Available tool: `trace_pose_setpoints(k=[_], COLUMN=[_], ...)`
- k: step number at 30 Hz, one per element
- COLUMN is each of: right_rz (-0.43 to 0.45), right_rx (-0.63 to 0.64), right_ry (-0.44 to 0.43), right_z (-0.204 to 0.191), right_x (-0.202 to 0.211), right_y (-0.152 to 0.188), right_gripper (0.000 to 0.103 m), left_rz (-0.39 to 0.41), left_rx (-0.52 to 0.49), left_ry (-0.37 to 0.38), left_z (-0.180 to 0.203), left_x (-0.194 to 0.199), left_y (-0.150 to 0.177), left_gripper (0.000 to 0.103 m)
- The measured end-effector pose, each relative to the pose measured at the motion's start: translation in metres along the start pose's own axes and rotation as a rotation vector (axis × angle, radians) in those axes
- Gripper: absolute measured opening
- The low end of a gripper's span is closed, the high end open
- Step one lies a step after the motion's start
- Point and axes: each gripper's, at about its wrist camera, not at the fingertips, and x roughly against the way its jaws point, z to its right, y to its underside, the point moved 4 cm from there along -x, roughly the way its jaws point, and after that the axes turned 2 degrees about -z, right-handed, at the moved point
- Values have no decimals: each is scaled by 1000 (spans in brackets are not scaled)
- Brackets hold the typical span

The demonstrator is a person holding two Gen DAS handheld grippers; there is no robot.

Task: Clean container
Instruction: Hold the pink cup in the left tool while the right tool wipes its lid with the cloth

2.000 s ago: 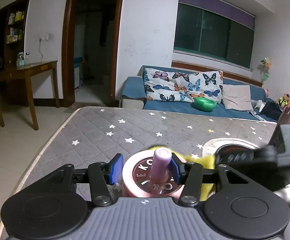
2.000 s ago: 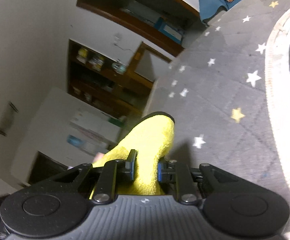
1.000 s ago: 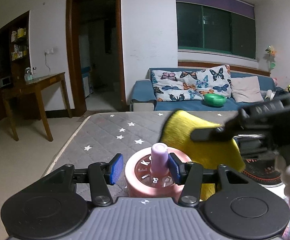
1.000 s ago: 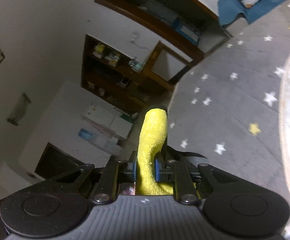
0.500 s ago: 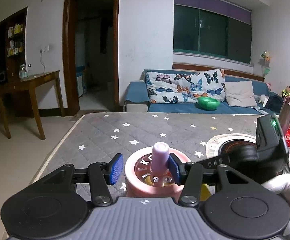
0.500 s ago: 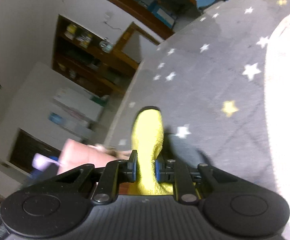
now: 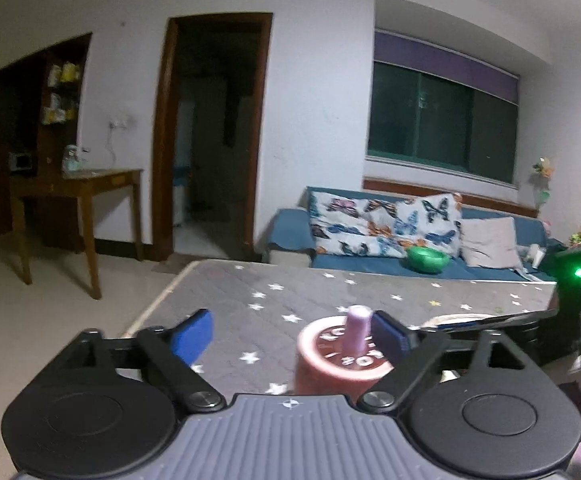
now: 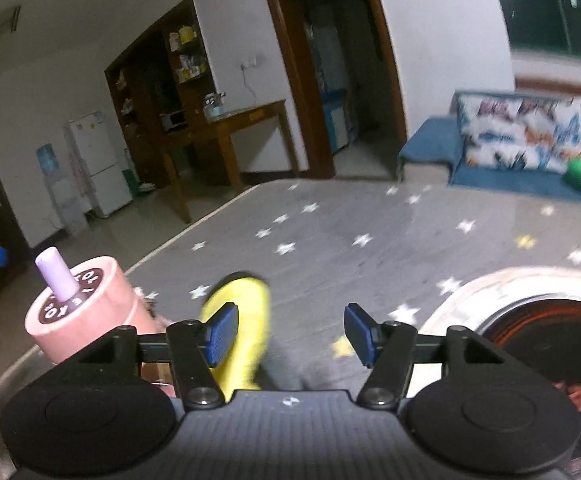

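Observation:
A pink cup-shaped container [image 7: 340, 362] with a dark lettered lid and a lilac straw [image 7: 356, 328] stands on the grey star-patterned cover [image 7: 310, 292]. My left gripper [image 7: 290, 338] is open; the container sits by its right finger, not clamped. In the right wrist view the container [image 8: 84, 316] stands at the left. A yellow cloth [image 8: 246, 328] lies on the cover by my right gripper's left finger. My right gripper [image 8: 290, 334] is open and empty.
A round appliance with a white rim and dark centre [image 8: 538, 320] sits on the cover at the right. A blue sofa [image 7: 410, 240] with butterfly pillows and a green bowl [image 7: 426, 259] is behind. A wooden table [image 7: 78, 196] stands on the left.
My right gripper opened and released the yellow cloth, which now lies on the cover. My left gripper opened wider and let go of the container, shifting left of it.

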Motion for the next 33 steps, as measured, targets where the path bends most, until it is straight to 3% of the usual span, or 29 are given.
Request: trace_pose_setpoints(k=[5,13,18,20,25,27,33], right_rz=[-28,-64,-149,-173,-170,-162,-136], right_rx=[-60,-229,-204,-178,-177,-195,-288], right_ry=[-21,-217,-222,-201,-187,-183,-193], right_z=[7,1,-7,-11,-11,-8,8], right_x=[1,-20,-42,-43,-33,-27,-9], right_y=[14,18,38,47,55,55,55], right_gripper=[65,65,53,39,20,19,18], left_rz=[-13,-30,-44,-44,-62,-78,-93], left_rx=[-1,-4,11,2,-19,-16,-24], left_ry=[-29,-62,-89,-96,-124,-123,-119], left_z=[-3,31,48,54,63,65,65], left_x=[13,-3,-19,-23,-34,-39,-46], left_y=[8,4,0,2,5,6,5], left_gripper=[94,94,92,87,73,59,44])
